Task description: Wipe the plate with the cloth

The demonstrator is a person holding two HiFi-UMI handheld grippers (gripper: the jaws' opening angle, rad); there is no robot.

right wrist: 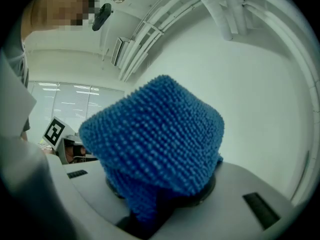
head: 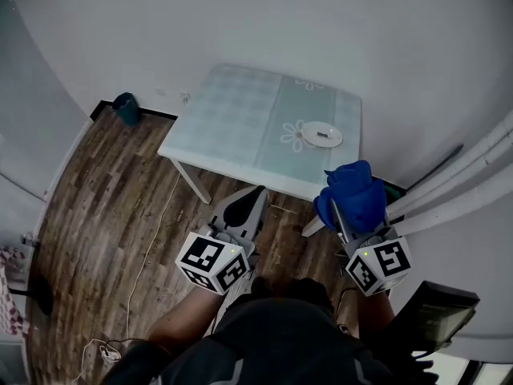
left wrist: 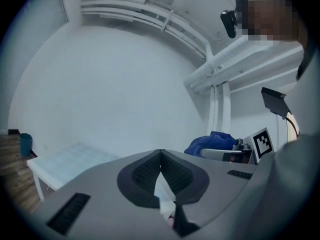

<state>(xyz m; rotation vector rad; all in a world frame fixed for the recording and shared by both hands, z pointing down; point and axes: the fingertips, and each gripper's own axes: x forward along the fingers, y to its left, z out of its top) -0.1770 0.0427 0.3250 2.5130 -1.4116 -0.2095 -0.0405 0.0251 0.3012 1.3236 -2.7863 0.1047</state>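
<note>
One white plate [head: 322, 135] sits on the table [head: 232, 119], well ahead of both sets of fingers. One blue cloth [head: 353, 195] is clamped between the right gripper's [head: 341, 215] fingers and bulges over their tips, probably bunched as a wiping pad. Beside it, the left gripper's [head: 258, 192] fingers are pressed together on nothing, likely kept free to steady the plate. Two grippers, one table.

Table [head: 240, 127]: pale checked top, white legs.
Floor [head: 96, 207]: dark wood planks.
Bin [head: 127, 108]: teal, by wall, left of table.
Cable [head: 149, 243]: white, lying across floor.
</note>
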